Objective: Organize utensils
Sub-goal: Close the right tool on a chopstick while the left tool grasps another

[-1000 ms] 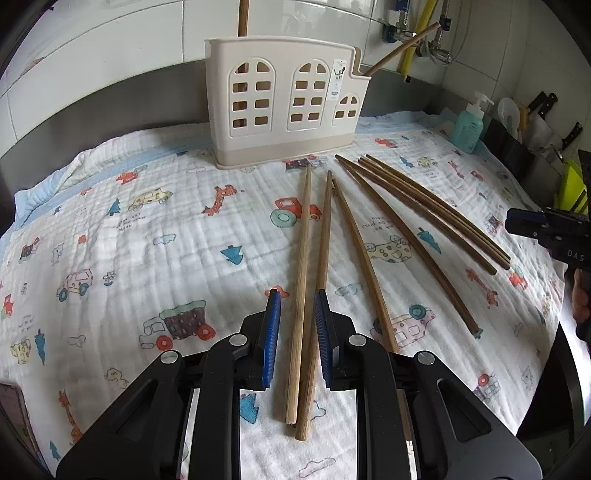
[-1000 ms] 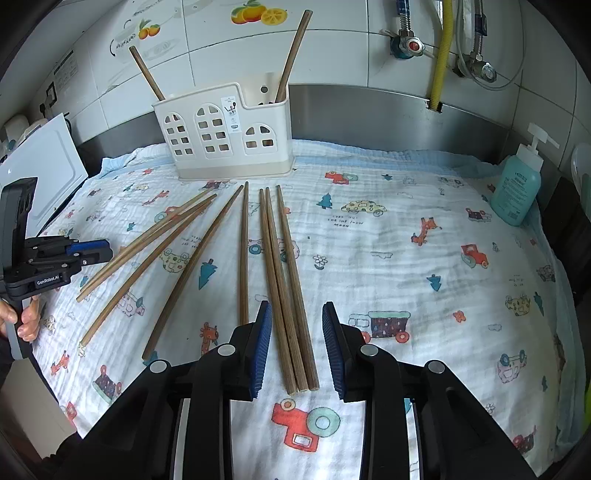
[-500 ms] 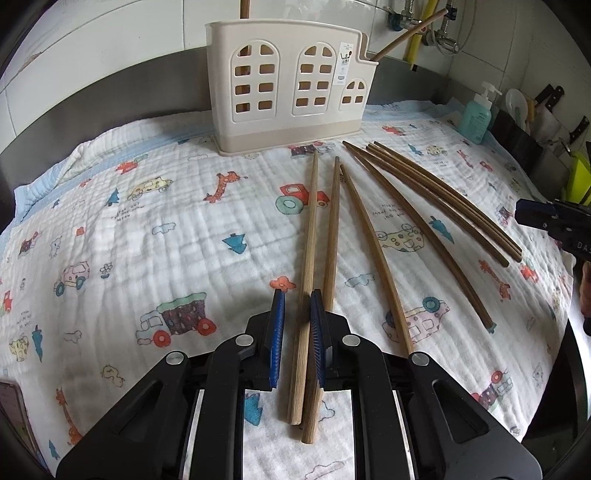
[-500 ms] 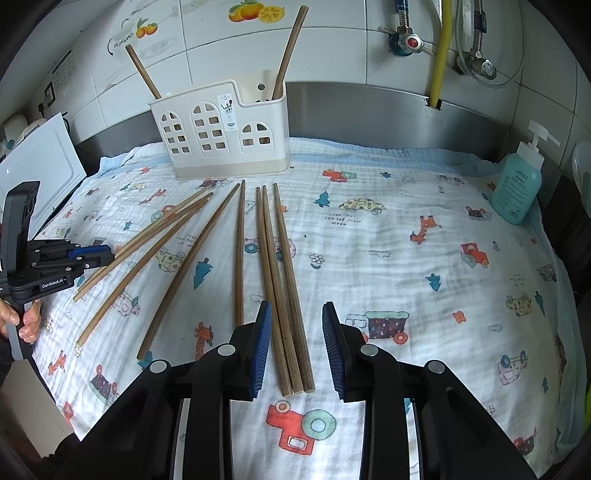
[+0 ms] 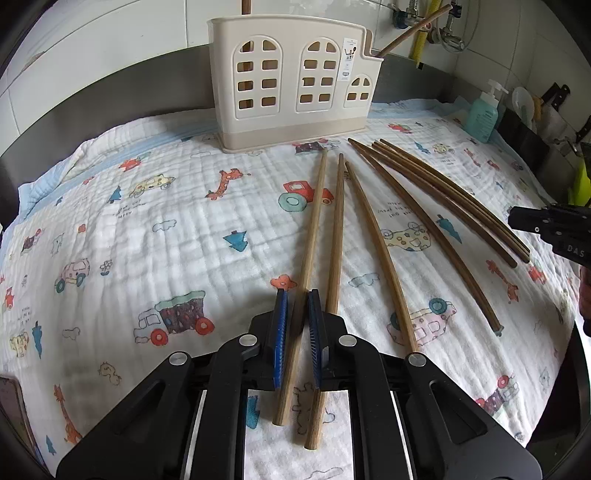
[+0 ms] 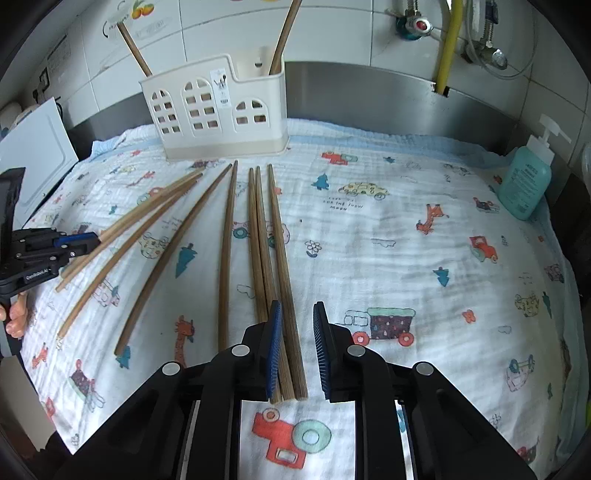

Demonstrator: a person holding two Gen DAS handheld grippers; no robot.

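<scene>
Several wooden chopsticks lie fanned on a cartoon-print cloth (image 5: pixel 155 236) in front of a cream utensil holder (image 5: pixel 288 85), also seen as the holder (image 6: pixel 214 122), with two chopsticks (image 6: pixel 284 33) standing in it. My left gripper (image 5: pixel 297 295) is closing, its blue pads against the sides of the leftmost light chopstick (image 5: pixel 314 221); a second one runs under its right finger. My right gripper (image 6: pixel 296 306) is closing too, its pads still apart. The rightmost chopstick (image 6: pixel 280 236) lies between them, its neighbours under the left pad. Each gripper shows at the other view's edge: left gripper (image 6: pixel 74 240), right gripper (image 5: pixel 517 218).
A teal soap bottle (image 6: pixel 524 184) stands at the cloth's far right corner. A white board (image 6: pixel 33 166) leans at the left. Knives and a dark rack (image 5: pixel 554 103) sit beyond the cloth's right edge. A steel backsplash and tiled wall with pipes close the back.
Both pairs of jaws have narrowed. The left pads have come in onto the light chopstick. The right pads have drawn closer around the rightmost chopstick. Neither hand has shifted much.
</scene>
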